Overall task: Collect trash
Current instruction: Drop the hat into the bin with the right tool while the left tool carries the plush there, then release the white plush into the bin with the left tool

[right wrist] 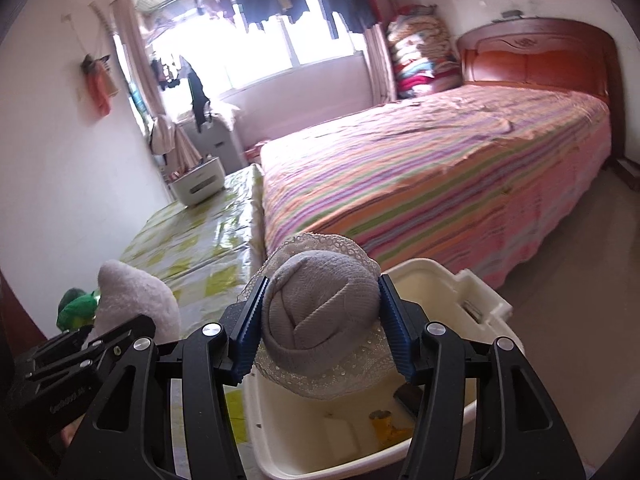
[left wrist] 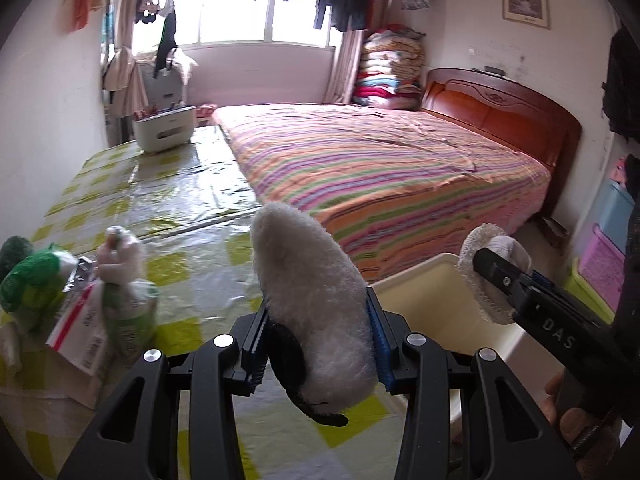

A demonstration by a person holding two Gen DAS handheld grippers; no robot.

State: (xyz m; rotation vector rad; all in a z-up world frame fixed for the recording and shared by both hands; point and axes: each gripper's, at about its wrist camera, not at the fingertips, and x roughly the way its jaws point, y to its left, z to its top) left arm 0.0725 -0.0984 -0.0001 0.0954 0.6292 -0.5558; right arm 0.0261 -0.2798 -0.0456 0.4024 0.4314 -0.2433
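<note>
My left gripper (left wrist: 318, 344) is shut on a fluffy white item with a black patch (left wrist: 308, 300), held above the table edge; it also shows in the right wrist view (right wrist: 136, 300). My right gripper (right wrist: 320, 324) is shut on a rolled grey sock with a lace trim (right wrist: 320, 312), held over the cream plastic bin (right wrist: 472, 292). The bin also shows at the right of the left wrist view (left wrist: 424, 300), with the sock (left wrist: 492, 272) above it. Small scraps lie on the bin floor (right wrist: 384, 424).
A table with a yellow-checked glossy cover (left wrist: 168, 184) holds green and white wrappers and a carton (left wrist: 80, 312) at the left and a white tissue box (left wrist: 164, 128) at the far end. A striped bed (left wrist: 384, 168) lies right of the table.
</note>
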